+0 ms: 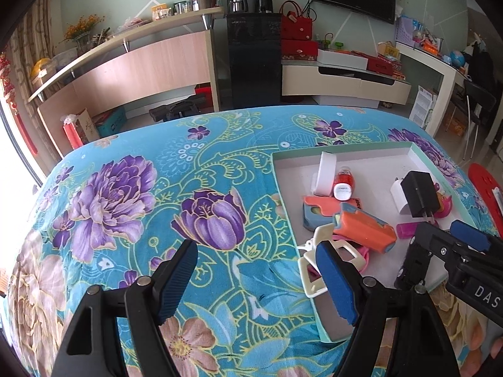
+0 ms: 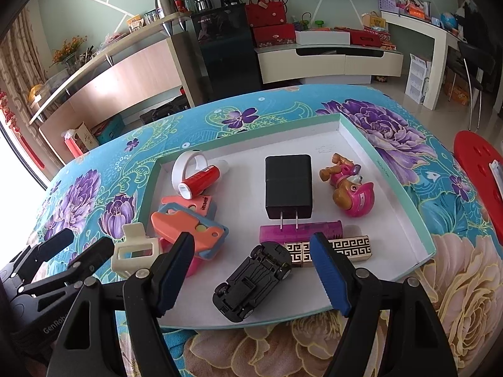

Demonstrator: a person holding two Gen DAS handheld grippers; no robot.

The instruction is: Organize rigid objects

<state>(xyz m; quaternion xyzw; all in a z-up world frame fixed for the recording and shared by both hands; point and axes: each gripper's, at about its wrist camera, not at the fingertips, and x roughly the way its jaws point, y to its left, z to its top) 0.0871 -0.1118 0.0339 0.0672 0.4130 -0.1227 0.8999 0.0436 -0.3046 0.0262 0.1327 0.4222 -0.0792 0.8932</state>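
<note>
A worktop [image 2: 456, 282] covered in a turquoise cloth printed with purple and cream flowers carried a shallow white tray [image 2: 421, 235] with a mint-green rim. Inside it lay the rigid objects: an orange and blue-grey plastic case [image 2: 185, 223] at the left, a black plug adapter [image 2: 288, 182] in the middle with its two prongs touching a magenta tube [image 2: 301, 232], a pink toy puppy [image 2: 349, 185] to the right, an overturned black toy car [image 2: 251, 279] near the front edge, and a red cylinder [image 2: 199, 179] resting against a white ring [image 2: 184, 168]. The left gripper [image 1: 257, 279] hung wide open over the cloth beside the tray; the right gripper [image 2: 251, 278] stood wide open around the car, gripping nothing.
</note>
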